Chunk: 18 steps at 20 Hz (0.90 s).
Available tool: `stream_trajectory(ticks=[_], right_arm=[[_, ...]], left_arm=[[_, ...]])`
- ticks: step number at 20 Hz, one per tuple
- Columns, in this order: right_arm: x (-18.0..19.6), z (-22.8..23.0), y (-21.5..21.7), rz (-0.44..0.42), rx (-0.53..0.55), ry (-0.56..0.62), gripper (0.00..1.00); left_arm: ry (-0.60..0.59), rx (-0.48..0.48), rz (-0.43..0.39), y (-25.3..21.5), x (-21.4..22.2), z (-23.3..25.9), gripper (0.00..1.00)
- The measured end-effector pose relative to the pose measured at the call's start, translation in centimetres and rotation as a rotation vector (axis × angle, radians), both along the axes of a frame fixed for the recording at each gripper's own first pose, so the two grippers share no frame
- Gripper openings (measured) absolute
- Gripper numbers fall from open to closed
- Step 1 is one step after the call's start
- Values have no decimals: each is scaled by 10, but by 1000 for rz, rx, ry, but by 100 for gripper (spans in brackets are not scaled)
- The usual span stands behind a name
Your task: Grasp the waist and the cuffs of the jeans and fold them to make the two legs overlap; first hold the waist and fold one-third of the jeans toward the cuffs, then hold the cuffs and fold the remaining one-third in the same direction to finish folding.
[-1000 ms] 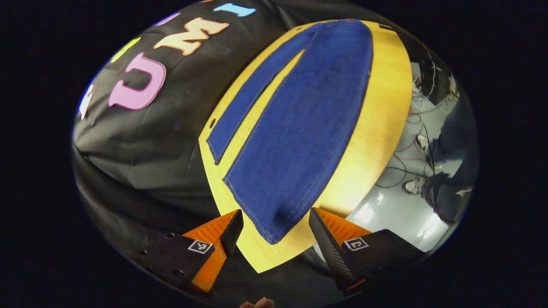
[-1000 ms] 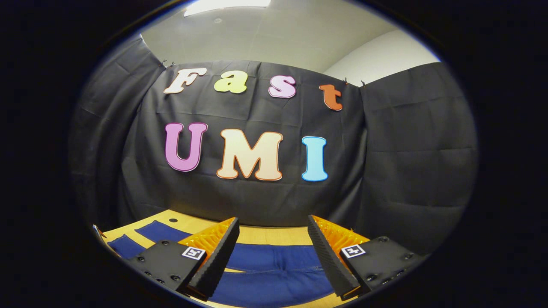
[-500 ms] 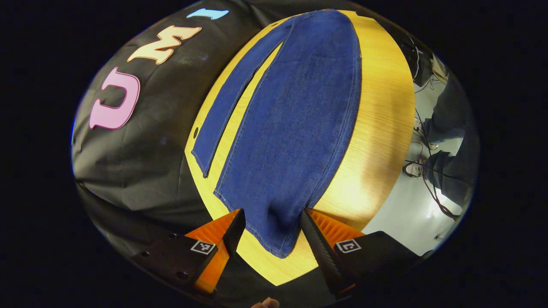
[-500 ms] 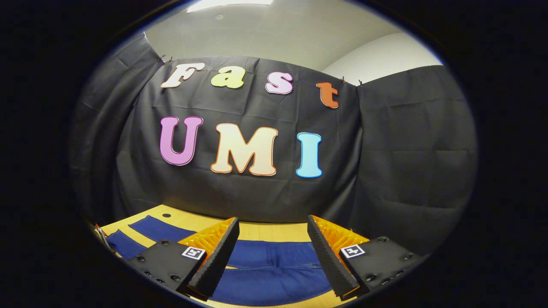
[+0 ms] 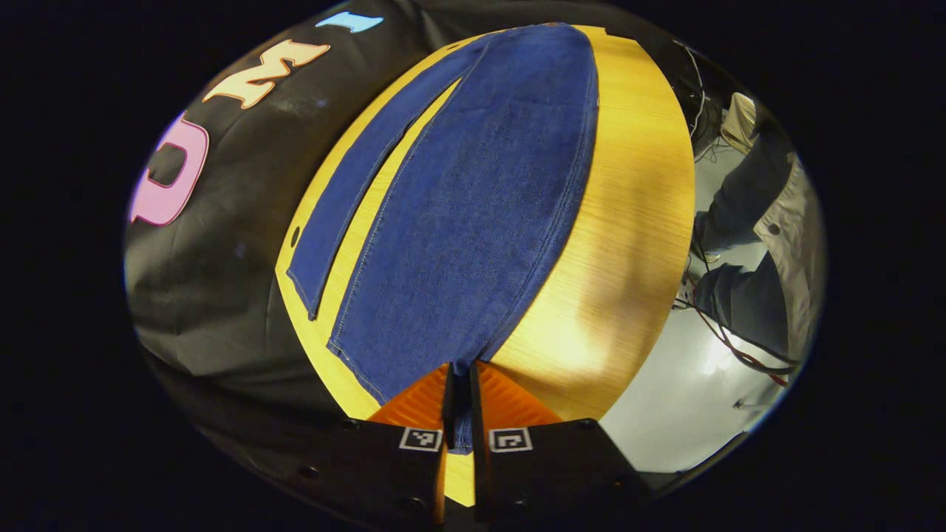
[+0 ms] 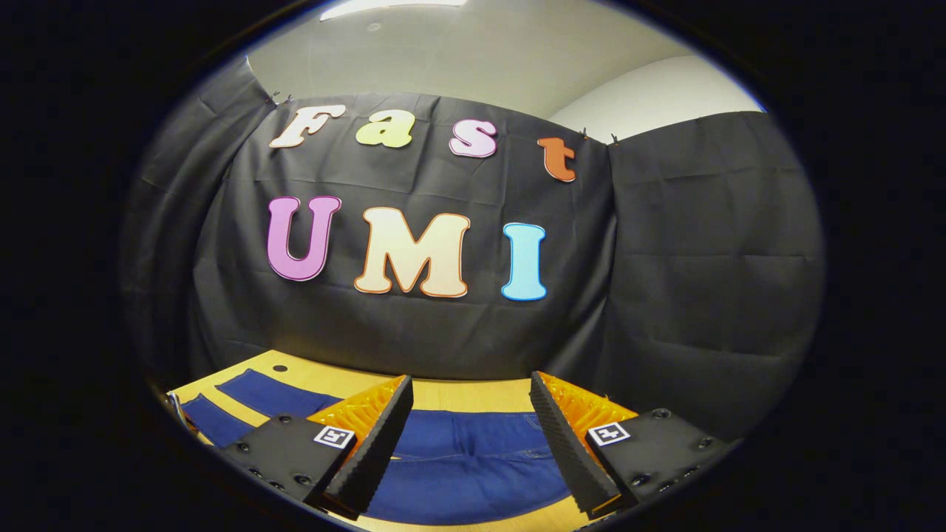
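Observation:
Blue jeans (image 5: 473,207) lie flat on a yellow wooden table (image 5: 628,222), the two legs spread apart and running away from me in the left gripper view. My left gripper (image 5: 459,395) is shut on the near corner of the closer leg's cuff (image 5: 414,362), a strip of denim pinched between its fingers. In the right gripper view the jeans (image 6: 473,462) stretch across the table (image 6: 458,393) below my right gripper (image 6: 464,436), which hangs open above the waist end with nothing between its fingers.
The booth's black cloth wall (image 6: 665,295) stands just behind the table's far edge. To the right of the table in the left gripper view, a person's legs (image 5: 746,244) and loose cables (image 5: 739,347) are on the pale floor (image 5: 680,399).
My left gripper moved down onto the cuff corner and went from open to shut on it. The right gripper view drifted slightly, with that gripper still open.

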State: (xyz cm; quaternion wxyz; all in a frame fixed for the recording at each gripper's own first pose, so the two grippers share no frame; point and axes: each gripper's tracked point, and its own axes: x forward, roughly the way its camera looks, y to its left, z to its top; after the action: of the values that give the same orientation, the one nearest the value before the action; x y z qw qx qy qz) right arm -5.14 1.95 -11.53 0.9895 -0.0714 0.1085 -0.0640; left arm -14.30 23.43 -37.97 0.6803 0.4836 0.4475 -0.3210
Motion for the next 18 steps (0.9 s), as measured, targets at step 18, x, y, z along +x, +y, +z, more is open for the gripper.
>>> stream_trajectory(ticks=[18], right_arm=[[-48, -126, -166, 215, -587, 386, 100]], left_arm=[[16, 45, 124, 2, 0, -3, 0]])
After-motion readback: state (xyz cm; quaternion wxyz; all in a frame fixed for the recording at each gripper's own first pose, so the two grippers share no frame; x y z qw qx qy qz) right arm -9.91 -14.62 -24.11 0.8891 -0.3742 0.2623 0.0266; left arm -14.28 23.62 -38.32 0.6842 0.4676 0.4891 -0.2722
